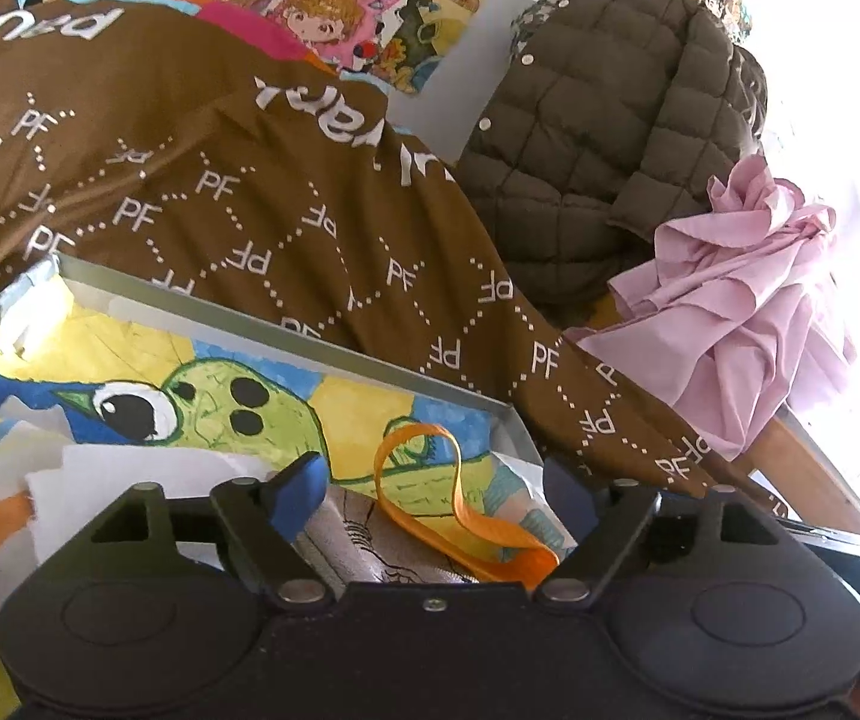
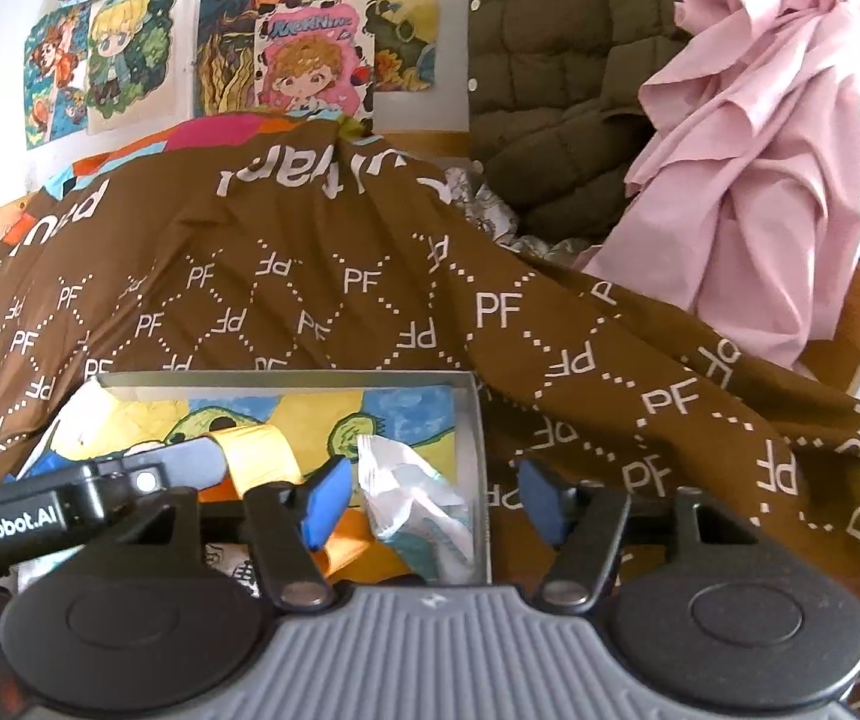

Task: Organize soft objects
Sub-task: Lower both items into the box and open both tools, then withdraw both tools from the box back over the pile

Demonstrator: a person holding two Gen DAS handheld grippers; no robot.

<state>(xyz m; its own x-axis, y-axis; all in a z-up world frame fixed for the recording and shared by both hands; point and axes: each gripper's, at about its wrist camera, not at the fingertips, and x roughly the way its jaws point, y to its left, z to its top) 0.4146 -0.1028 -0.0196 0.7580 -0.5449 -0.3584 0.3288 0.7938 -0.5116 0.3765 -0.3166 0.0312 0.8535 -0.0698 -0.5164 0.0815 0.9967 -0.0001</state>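
A brown cloth printed with white "PF" marks [image 1: 237, 192] lies spread behind and to the right of a grey open box [image 1: 285, 336]. The box holds a painted cartoon sheet [image 1: 213, 396], an orange strap [image 1: 466, 522] and crumpled paper. My left gripper [image 1: 436, 492] is open low over the box, with the strap lying between its fingers. In the right wrist view the brown cloth [image 2: 369, 276] drapes past the box [image 2: 472, 420]. My right gripper [image 2: 430, 498] is open across the box's right wall, over white crumpled paper [image 2: 417, 498]. The left gripper's body [image 2: 69, 504] shows at left.
An olive quilted jacket [image 1: 598, 138] and a pink ruffled garment [image 1: 742, 306] hang at the right, also seen in the right wrist view as jacket [image 2: 550, 78] and pink garment [image 2: 778, 162]. Cartoon posters [image 2: 309, 54] cover the wall. A wooden rail [image 2: 850, 324] runs at right.
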